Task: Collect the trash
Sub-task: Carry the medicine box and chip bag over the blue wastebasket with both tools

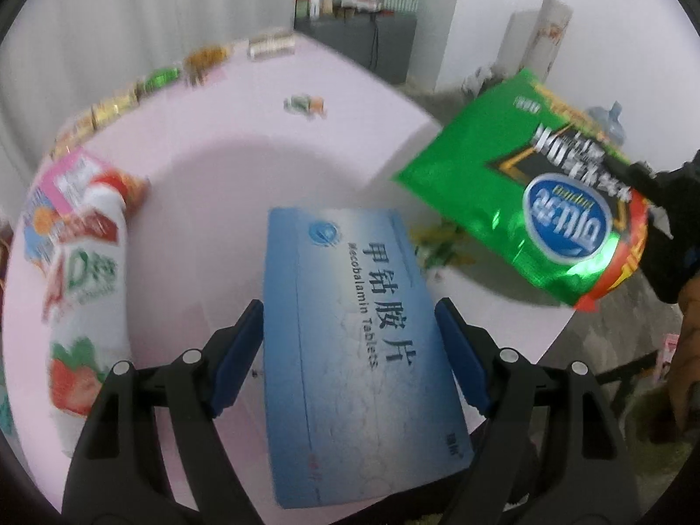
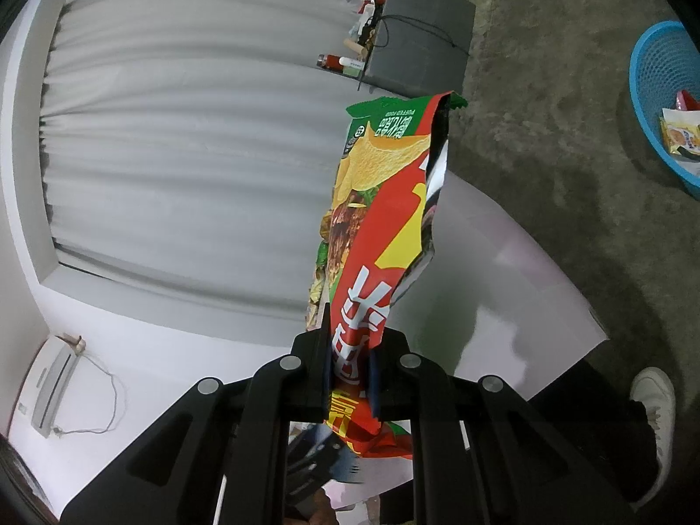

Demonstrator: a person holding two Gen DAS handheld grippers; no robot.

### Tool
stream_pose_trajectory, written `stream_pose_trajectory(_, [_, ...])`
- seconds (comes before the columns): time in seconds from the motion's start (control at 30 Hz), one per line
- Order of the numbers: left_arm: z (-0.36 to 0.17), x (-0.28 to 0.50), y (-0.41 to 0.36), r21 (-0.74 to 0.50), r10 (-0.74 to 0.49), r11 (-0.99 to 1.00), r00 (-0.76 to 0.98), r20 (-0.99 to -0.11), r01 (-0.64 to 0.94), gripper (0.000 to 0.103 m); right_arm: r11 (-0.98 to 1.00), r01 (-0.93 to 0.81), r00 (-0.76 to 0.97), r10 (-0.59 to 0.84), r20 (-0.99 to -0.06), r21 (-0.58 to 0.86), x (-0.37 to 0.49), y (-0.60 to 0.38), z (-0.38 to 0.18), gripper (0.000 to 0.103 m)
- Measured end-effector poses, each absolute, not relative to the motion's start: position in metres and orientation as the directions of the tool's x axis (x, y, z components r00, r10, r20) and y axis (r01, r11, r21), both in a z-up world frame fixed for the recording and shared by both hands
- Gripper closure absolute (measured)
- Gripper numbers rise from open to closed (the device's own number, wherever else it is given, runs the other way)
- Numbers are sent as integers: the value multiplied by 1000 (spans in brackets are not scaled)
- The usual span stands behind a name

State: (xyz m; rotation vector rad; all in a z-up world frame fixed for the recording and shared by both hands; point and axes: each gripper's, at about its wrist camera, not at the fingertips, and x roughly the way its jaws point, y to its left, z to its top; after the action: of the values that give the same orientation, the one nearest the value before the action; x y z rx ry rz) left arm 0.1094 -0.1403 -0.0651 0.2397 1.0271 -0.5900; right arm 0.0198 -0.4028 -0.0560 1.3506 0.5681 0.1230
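My left gripper (image 1: 350, 341) is shut on a blue medicine box (image 1: 354, 341), held above the pink table (image 1: 245, 166). My right gripper (image 2: 350, 363) is shut on a green and red chip bag (image 2: 376, 236), which hangs in the air off the table's edge; the same bag (image 1: 533, 201) shows at the right of the left wrist view, with the right gripper's black body at its far end. A white strawberry drink bottle (image 1: 83, 288) lies on the table at the left. A small crumpled wrapper (image 1: 304, 105) lies mid-table.
A blue mesh basket (image 2: 665, 100) holding wrappers stands on the floor at the right. Several snack packets (image 1: 153, 83) line the table's far edge. A grey cabinet (image 2: 420, 43) with bottles stands by the curtain. A white shoe (image 2: 656, 398) is on the grey floor.
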Motion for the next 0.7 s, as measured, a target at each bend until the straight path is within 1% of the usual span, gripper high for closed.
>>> stream_pose_trajectory(0.03, [-68, 111, -140, -87, -343, 824, 370, -864, 560, 28, 234, 237, 859, 402, -316, 943, 19, -403, -55, 90])
stream_pose_trajectory(0.13, [-72, 119, -140, -100, -337, 835, 360, -870, 541, 20, 236, 244, 858, 400, -323, 940, 19, -403, -54, 90])
stream_pose_trajectory(0.3, [-78, 130, -145, -112, -338, 837, 345, -876, 536, 20, 234, 251, 861, 391, -327, 939, 18, -403, -52, 90])
stream_pose_trajectory(0.33, [-79, 132, -145, -114, -337, 838, 343, -877, 533, 21, 234, 252, 861, 388, -328, 939, 17, -402, -52, 90])
stream_pose_trajectory(0.37, [-80, 133, -144, -119, -340, 840, 342, -876, 530, 28, 233, 254, 862, 386, -329, 939, 16, -402, -52, 90])
stream_pose_trajectory(0.43, [-80, 135, -143, -120, -347, 840, 353, -869, 530, 31, 232, 258, 863, 382, -332, 938, 15, -402, -52, 90])
stream_pose_trajectory(0.53, [-79, 137, -143, -147, -374, 832, 343, -862, 536, 32, 230, 255, 868, 375, -327, 939, 12, -402, -50, 90])
stream_pose_trajectory(0.7, [-71, 135, -152, -120, -376, 818, 366, -851, 562, 33, 213, 237, 885, 356, -301, 948, 2, -407, -52, 90])
